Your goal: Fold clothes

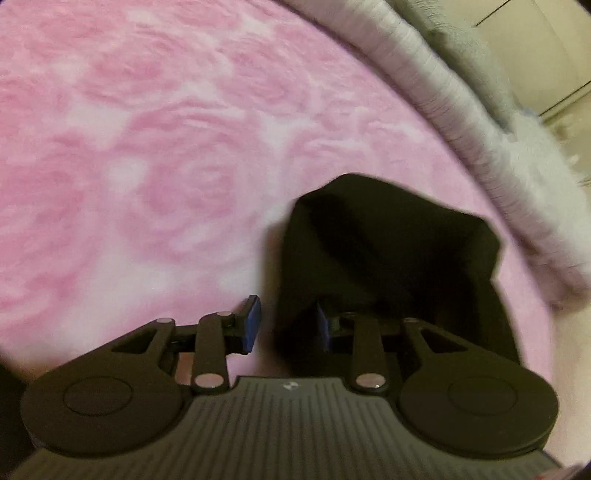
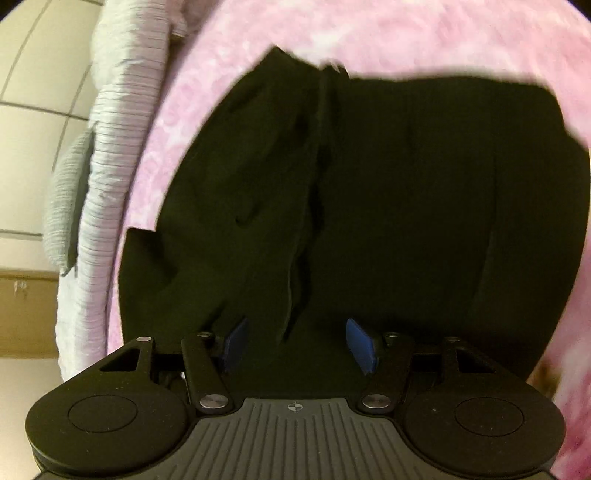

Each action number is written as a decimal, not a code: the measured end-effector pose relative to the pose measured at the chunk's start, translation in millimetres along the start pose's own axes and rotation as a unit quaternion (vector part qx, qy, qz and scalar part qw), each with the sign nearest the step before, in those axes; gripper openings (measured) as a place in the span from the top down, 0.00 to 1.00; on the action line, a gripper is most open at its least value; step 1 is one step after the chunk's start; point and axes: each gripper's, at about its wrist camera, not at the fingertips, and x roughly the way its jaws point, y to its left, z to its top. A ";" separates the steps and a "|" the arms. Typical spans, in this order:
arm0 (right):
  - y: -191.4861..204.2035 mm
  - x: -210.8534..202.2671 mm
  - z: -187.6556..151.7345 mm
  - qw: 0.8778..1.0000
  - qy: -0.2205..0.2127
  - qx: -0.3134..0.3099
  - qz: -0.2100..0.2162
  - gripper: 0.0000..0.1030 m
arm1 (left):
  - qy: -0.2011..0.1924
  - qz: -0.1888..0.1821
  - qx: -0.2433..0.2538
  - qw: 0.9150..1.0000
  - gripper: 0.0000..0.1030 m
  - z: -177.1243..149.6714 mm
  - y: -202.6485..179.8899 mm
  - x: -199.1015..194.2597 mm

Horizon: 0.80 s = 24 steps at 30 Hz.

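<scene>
A black garment lies spread on a pink fluffy blanket, with a raised fold running down its middle. My right gripper hovers open just over its near edge, and the fold's near end sits between the blue pads. In the left wrist view, a bunched part of the black garment stands up on the pink blanket. My left gripper is open at its left edge. The cloth covers most of the right pad and the left pad is bare over the blanket.
A pale ribbed quilt edge borders the blanket, with a grey knit cloth hanging over it. Beyond lie a tiled floor and a wooden piece of furniture. Bare blanket stretches to the left of the left gripper.
</scene>
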 end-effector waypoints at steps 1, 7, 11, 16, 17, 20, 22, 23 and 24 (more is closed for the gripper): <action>0.5 3.0 -6.1 1.000 0.000 0.007 -0.006 0.39 | 0.008 -0.001 0.035 0.999 0.99 5.8 -9.1 3.4; 8.8 7.6 -26.0 0.998 -0.016 0.052 -0.020 0.39 | -0.149 0.003 0.306 0.940 0.99 74.3 -63.5 -83.2; 21.9 8.6 -30.9 0.998 -0.030 0.060 -0.018 0.39 | -0.251 0.067 0.439 0.860 0.96 114.5 -51.3 -156.7; 36.9 21.6 -41.6 0.997 -0.025 0.071 -0.015 0.39 | -0.157 0.207 0.478 0.839 0.77 132.5 27.7 -161.9; 39.0 25.0 -44.2 0.997 -0.020 0.074 -0.013 0.39 | -0.124 0.224 0.436 0.863 0.77 133.6 50.3 -156.5; 44.9 33.9 -51.5 0.998 -0.003 0.065 -0.013 0.39 | -0.080 0.228 0.287 0.927 0.80 124.6 102.0 -149.8; 48.0 35.3 -53.6 0.999 0.002 0.049 -0.020 0.39 | -0.072 0.195 0.203 0.957 0.80 109.4 119.3 -148.5; 49.5 33.8 -53.6 0.999 0.000 0.037 -0.028 0.39 | -0.063 0.177 0.175 0.966 0.80 100.9 120.5 -144.6; 50.9 32.3 -53.7 0.999 -0.001 0.025 -0.036 0.39 | -0.054 0.164 0.158 0.972 0.80 92.3 118.9 -140.5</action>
